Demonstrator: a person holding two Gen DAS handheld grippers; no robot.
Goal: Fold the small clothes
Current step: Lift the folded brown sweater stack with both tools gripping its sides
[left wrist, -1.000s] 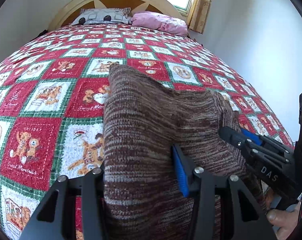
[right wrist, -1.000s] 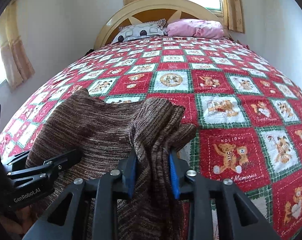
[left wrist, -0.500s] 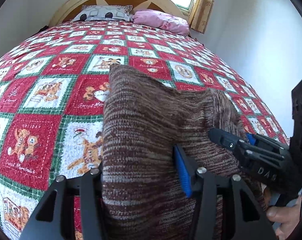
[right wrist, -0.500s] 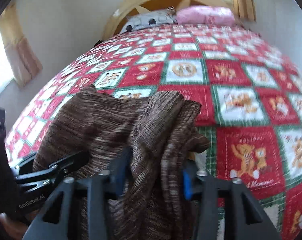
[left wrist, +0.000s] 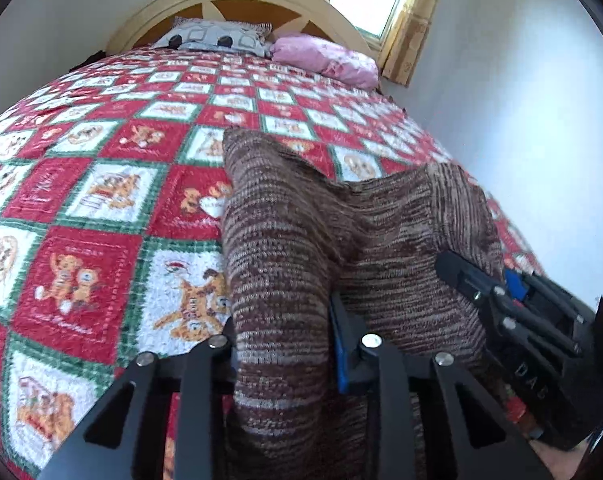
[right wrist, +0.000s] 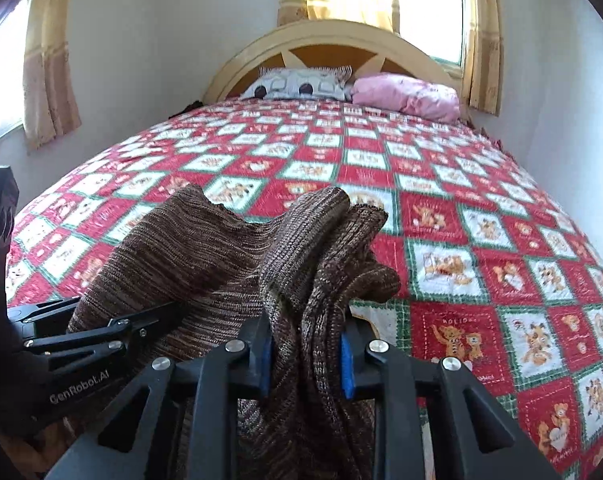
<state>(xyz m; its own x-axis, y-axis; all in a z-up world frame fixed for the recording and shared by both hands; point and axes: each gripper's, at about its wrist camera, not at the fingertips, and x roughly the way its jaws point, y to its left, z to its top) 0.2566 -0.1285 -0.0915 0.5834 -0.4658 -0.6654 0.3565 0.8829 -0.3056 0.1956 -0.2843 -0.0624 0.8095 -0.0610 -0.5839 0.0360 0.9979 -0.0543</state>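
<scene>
While the brown knit garment (left wrist: 341, 240) hangs bunched over the near end of the quilt (left wrist: 101, 208), my left gripper (left wrist: 285, 360) and right gripper (right wrist: 305, 356) each pinch an edge tight. No neat fold shows yet; I judge most folding remains.
</scene>
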